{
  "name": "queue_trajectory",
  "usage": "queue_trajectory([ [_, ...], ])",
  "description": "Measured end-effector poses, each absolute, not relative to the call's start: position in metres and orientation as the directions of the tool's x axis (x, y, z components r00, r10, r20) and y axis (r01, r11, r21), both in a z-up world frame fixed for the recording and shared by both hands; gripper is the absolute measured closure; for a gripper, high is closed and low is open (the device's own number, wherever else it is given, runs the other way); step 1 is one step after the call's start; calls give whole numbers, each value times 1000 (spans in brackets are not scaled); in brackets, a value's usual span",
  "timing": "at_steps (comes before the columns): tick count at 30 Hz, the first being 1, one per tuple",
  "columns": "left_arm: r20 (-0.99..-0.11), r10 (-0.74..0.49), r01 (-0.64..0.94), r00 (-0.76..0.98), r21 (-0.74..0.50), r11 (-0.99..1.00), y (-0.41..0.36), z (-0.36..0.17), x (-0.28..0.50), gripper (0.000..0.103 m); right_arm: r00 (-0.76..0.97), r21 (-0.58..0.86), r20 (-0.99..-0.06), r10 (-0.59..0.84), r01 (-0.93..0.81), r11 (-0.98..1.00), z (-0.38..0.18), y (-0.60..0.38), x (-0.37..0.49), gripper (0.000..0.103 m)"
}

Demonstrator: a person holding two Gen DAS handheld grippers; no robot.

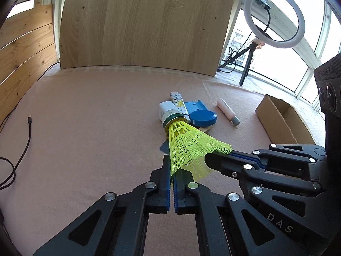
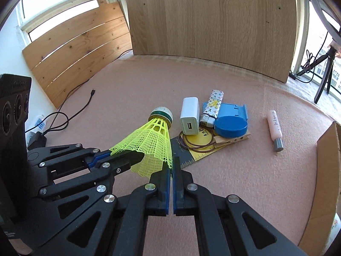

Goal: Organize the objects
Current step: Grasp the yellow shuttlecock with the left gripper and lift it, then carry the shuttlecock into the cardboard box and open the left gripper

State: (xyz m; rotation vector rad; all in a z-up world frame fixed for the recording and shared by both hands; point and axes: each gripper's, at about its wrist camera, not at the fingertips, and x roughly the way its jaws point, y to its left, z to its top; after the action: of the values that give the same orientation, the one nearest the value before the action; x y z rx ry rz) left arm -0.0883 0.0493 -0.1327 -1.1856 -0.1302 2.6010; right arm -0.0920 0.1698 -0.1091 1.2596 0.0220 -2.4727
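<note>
Together, both jaws pinching yellow shuttlecock (image 1: 187,145)

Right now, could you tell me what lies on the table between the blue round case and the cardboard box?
A pink tube with a grey cap lies there alone, apart from both blue round case and cardboard box; the right wrist view shows it best.

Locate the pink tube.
In the right wrist view the pink tube lies alone on the pink mat, between the blue round case and the cardboard box.
</note>
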Motion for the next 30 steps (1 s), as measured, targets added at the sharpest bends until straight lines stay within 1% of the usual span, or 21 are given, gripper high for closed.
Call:
queue_trajectory([
  [7, -696, 301, -248, -652, -179, -952, 72, -100, -69, 102, -594, 159, -738, -321, 308, -938, -76, 186, -65, 101],
  [16, -673, 322, -302, -666, -152, -941, 119, -71, -54, 102, -648, 165, -698, -305, 268, -949, -54, 222, -38, 101],
  [21, -666, 352, -358, -658, -135, -924, 160, -63, -52, 102, -676, 168, -681, -280, 229, -959, -47, 255, -28, 101],
  [30, -672, 427, -470, -605, -132, -873, 245, -61, -52, 102, -712, 184, -671, -205, 107, -977, -44, 327, -11, 101],
])
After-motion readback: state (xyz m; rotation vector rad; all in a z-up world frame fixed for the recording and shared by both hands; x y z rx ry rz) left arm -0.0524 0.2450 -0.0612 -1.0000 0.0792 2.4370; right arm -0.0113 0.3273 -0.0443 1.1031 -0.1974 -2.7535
